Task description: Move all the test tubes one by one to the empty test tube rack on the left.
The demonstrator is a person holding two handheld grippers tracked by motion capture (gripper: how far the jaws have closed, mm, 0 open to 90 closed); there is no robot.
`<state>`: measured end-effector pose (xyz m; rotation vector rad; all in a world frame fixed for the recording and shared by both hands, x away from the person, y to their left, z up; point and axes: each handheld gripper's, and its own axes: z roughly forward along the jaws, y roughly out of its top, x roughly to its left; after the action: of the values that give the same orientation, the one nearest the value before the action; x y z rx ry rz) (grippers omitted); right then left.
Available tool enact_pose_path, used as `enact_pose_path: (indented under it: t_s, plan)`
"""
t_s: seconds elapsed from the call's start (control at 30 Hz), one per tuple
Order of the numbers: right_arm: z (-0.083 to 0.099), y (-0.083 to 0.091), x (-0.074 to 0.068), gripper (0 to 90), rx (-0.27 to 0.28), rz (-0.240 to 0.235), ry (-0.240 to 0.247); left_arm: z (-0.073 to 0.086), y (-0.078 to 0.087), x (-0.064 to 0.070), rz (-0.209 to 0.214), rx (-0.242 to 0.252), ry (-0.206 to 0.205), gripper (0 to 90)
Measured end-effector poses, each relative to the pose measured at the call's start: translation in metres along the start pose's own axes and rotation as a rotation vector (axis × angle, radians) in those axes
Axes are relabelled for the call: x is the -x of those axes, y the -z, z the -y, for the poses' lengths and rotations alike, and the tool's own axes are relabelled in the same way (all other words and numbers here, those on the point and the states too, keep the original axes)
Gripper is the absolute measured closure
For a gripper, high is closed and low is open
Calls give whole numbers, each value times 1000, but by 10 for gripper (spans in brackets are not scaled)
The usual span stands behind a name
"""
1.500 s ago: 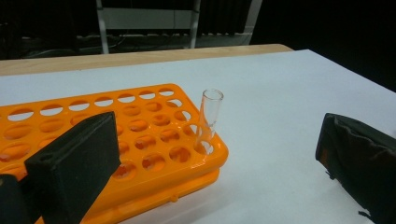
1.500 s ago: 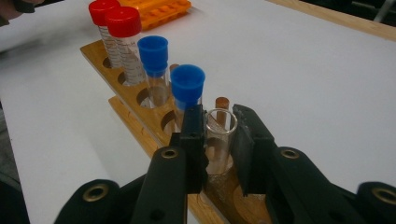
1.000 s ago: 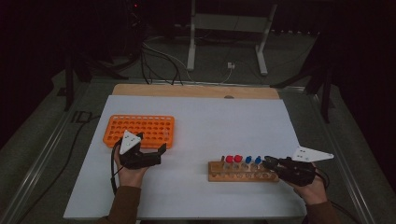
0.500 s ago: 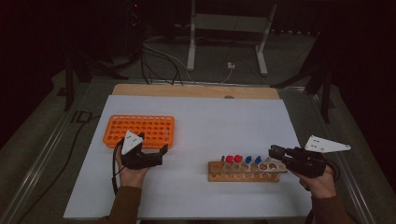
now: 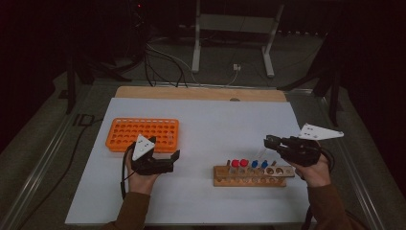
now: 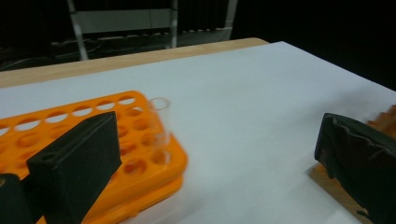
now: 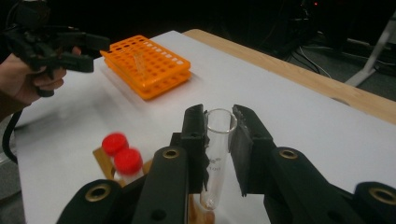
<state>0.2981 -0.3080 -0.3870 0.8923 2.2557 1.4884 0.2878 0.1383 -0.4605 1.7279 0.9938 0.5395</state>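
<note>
Right hand-held gripper sits lower right in the high view, lifted above the wooden block, jaws clamped on one clear glass tube. Left hand-held gripper hovers beside the orange rack, jaws wide apart, nothing in them. Block has two red caps, two blue.

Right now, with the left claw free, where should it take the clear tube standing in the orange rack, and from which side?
Grip the clear tube on its bare glass just below the rim, the stretch standing proud of the orange rack. It stands at the rack's edge nearest the left claw, roughly upright, so probably come in level from that open side, jaws either side, then lift straight up.
</note>
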Motion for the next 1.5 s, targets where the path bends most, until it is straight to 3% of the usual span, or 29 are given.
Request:
enact_pose_path:
  t_s: [0.3,0.43,0.7,1.17,1.5]
  plan:
    - [-17,-33,-9,765,-3,-40,7,-12,-13,18,63,-20,-48,21]
    - [-24,-45,-14,765,-4,-61,13,-17,-19,27,91,2,-60,47]
    - [-36,-72,-30,765,-16,-115,42,-25,-34,45,177,-12,-87,91]
    - [-40,-97,-48,765,-39,-176,62,-39,-52,71,323,-6,-136,450]
    - [-40,-105,-54,765,-51,-195,70,-44,-59,78,362,-21,-158,634]
